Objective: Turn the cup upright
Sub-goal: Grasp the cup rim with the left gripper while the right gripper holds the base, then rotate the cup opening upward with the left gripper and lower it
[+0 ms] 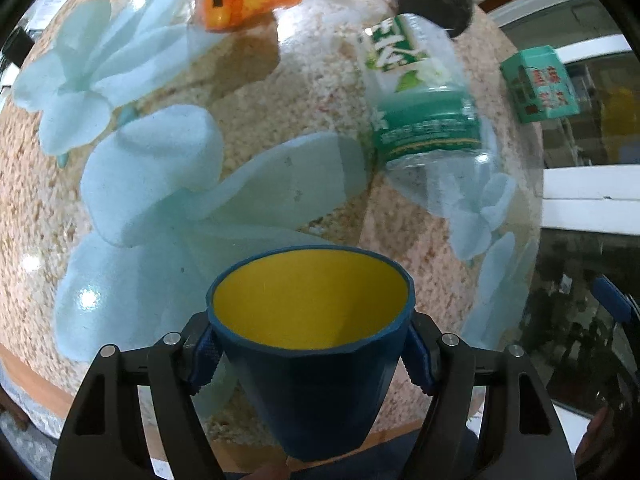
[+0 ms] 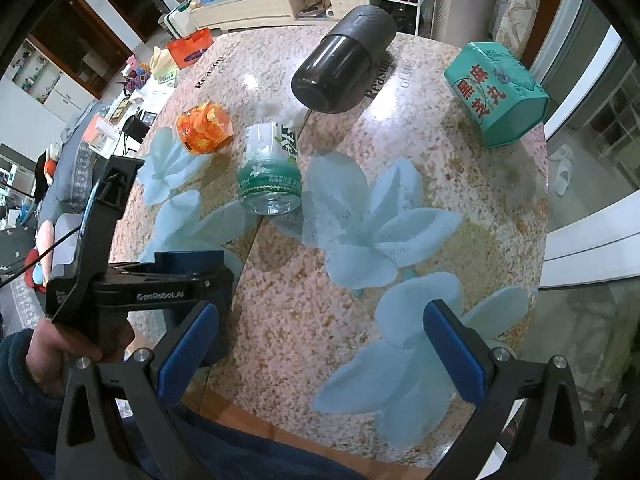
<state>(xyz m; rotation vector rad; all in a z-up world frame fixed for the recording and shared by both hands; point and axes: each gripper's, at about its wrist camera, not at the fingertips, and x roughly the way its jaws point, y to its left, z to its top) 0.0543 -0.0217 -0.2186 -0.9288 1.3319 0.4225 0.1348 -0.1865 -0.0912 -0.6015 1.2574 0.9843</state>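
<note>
Left gripper (image 1: 312, 354) at lower centre of the left wrist view, jaws clamped on a blue cup (image 1: 320, 392) with yellow inside, mouth facing away from the camera toward the upper frame, held above the counter (image 1: 256, 92). Right gripper (image 2: 320, 354) along the bottom of the right wrist view, jaws wide apart, holding nothing, over the flower-patterned counter surface. In the right view: clear green-labelled bottle (image 2: 271, 172) at centre left, orange packet (image 2: 204, 126) just beside it to the upper left, black cylinder (image 2: 344, 66) at upper centre, teal box (image 2: 498, 92) at upper right. Left gripper's body at mid left, hand (image 2: 60, 354) below it.
</note>
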